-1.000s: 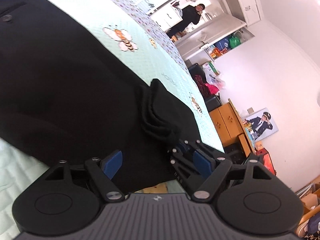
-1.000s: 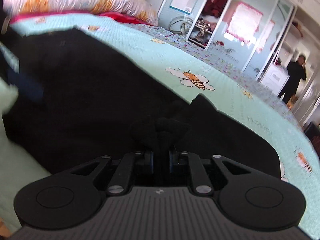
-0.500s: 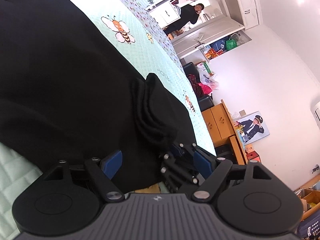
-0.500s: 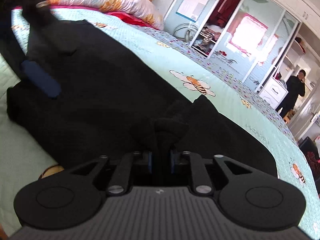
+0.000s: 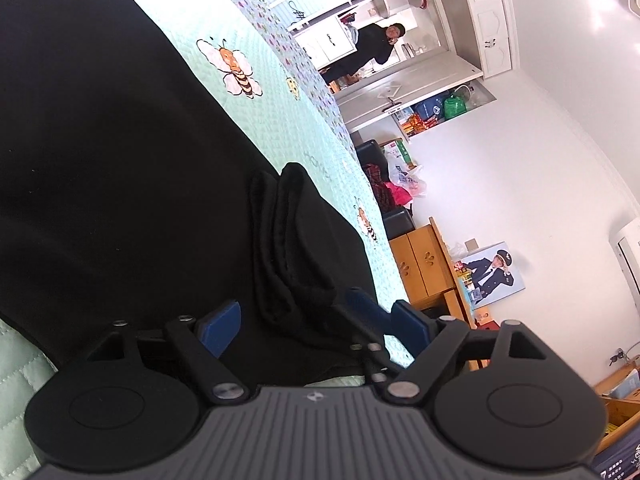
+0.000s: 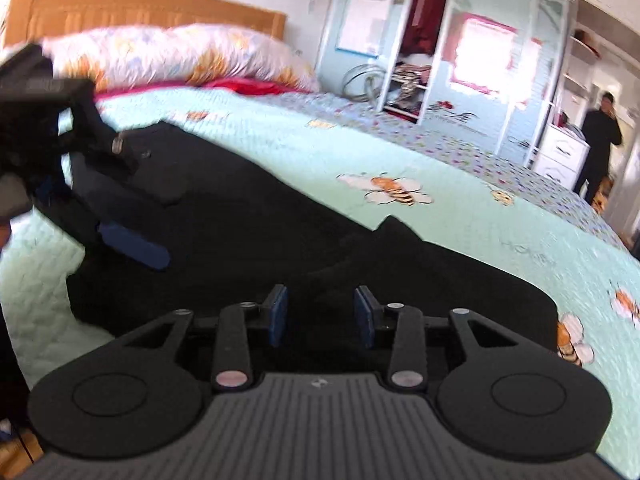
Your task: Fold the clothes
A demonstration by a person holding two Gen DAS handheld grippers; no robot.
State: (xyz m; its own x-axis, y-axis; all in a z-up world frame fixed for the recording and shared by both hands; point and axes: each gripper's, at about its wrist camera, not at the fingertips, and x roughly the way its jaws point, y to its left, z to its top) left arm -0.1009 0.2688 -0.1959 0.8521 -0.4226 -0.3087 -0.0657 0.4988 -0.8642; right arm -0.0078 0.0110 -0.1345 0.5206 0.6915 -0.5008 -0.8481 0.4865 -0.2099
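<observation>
A black garment [image 5: 120, 168] [image 6: 248, 216] lies spread on the mint-green bee-print quilt [image 5: 280, 120] [image 6: 460, 216]. One corner is bunched into a thick fold [image 5: 288, 248] [image 6: 384, 248]. My right gripper [image 6: 321, 315] hovers just behind that fold with its jaws opening. Black cloth shows between the blue pads [image 6: 278, 314], but they do not press on it. My left gripper [image 5: 314, 324] stands wide open over the garment's near edge, holding nothing. One blue right fingertip [image 5: 362, 306] shows beside it. In the right wrist view the left gripper [image 6: 124, 200] hangs over the garment at the far left.
A floral pillow [image 6: 180, 56] and a wooden headboard [image 6: 152, 12] lie at the far end of the bed. A mirrored wardrobe [image 6: 460, 48] stands beyond. A person in black [image 6: 598, 140] [image 5: 368, 50] stands at the doorway. A wooden cabinet [image 5: 420, 268] sits beside the bed's edge.
The right gripper's jaws have parted and let go of the bunched black fold, and it has lifted back a little. The left gripper has barely moved and stays open.
</observation>
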